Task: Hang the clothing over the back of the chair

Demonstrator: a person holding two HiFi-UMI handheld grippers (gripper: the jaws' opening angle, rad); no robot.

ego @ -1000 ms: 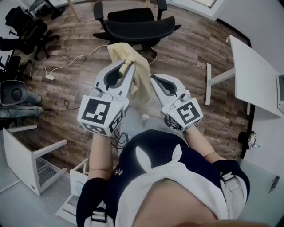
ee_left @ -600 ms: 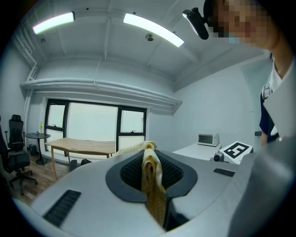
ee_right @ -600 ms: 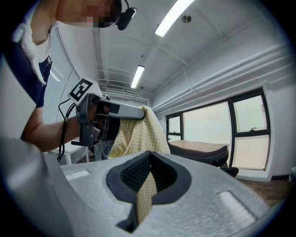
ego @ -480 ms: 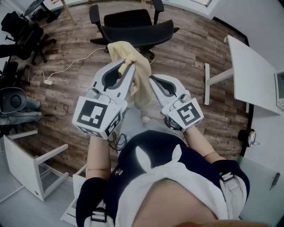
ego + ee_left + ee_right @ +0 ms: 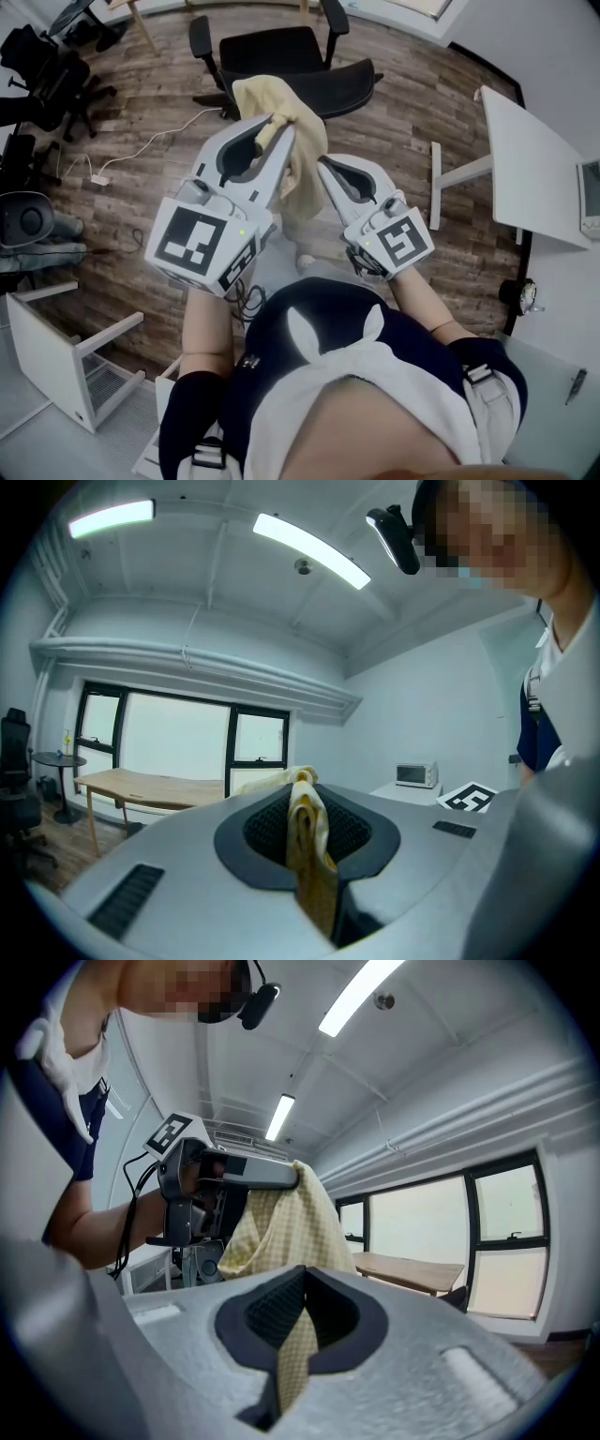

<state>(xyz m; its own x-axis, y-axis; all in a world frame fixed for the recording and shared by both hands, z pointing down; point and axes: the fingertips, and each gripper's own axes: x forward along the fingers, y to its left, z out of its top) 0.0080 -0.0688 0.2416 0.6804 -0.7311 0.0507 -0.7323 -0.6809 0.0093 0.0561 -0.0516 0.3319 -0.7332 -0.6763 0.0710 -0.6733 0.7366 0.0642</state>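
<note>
A: What is the biggest thing you see?

B: The wooden floor [image 5: 141, 216], which fills most of the head view. On the right stands a white table [image 5: 525, 178], and at the lower left a white cabinet [image 5: 56, 347].

A: And the chair?

B: The black office chair [image 5: 281, 56] is at the top of the head view, beyond the grippers. Its curved back is turned toward the person [image 5: 328, 375], and the seat lies behind it.

A: How do the grippers stand?

B: Both are held out in front of the person, side by side and pointing toward the chair. The left gripper [image 5: 279, 127] has its jaws only a little apart, with a thick fold of the clothing pressed between the pads. The right gripper [image 5: 323, 167] has its jaws almost fully together, and they pinch a thin edge of the same cloth.

A: Where is the clothing, then?

B: The clothing [image 5: 300, 178] is a pale yellow piece with a fine check pattern. It is up in the air between the two grippers. It bunches over the tip of the left one and hangs down from there to the right one. In the head view its top edge is seen in front of the chair back, but it is not laid over it.

A: Anything smaller?

B: A white cable [image 5: 141, 150] lies on the floor, left of the chair.
</note>
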